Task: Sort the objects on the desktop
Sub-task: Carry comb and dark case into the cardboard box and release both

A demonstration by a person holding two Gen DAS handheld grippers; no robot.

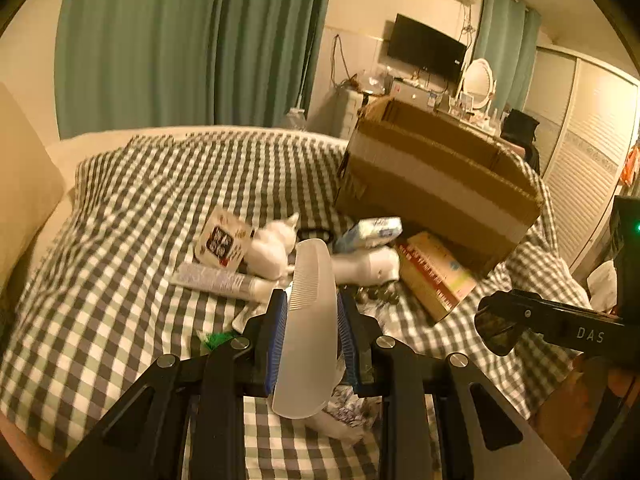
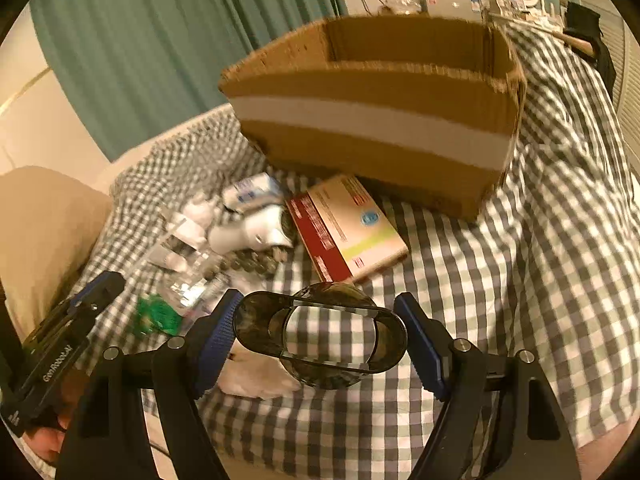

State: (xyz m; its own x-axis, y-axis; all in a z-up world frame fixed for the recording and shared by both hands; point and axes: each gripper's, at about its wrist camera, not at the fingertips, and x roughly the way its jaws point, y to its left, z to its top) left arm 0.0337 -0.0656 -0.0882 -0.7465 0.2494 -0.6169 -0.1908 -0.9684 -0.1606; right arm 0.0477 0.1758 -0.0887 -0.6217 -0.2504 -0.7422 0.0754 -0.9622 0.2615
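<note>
My left gripper (image 1: 312, 298) is shut on a translucent white comb (image 1: 310, 320). The comb stands on end between the blue pads, lifted above the checked bedspread (image 1: 132, 240). My right gripper (image 2: 320, 326) is shut on a dark oval object (image 2: 320, 338) with a see-through middle, and both pads touch its ends. In the left wrist view that gripper (image 1: 496, 330) hangs at the right with the dark object in it. An open cardboard box (image 2: 380, 120) with a white band stands behind on the bed, also as the cardboard box (image 1: 436, 184).
A pile lies in front of the box: a red and pink carton (image 2: 348, 228), a white tube (image 1: 220, 280), a printed packet (image 1: 224, 240), a blue-white pack (image 1: 368, 232), a white bottle (image 1: 368, 266) and a green scrap (image 2: 156, 316). A beige pillow (image 2: 44, 232) lies at the left.
</note>
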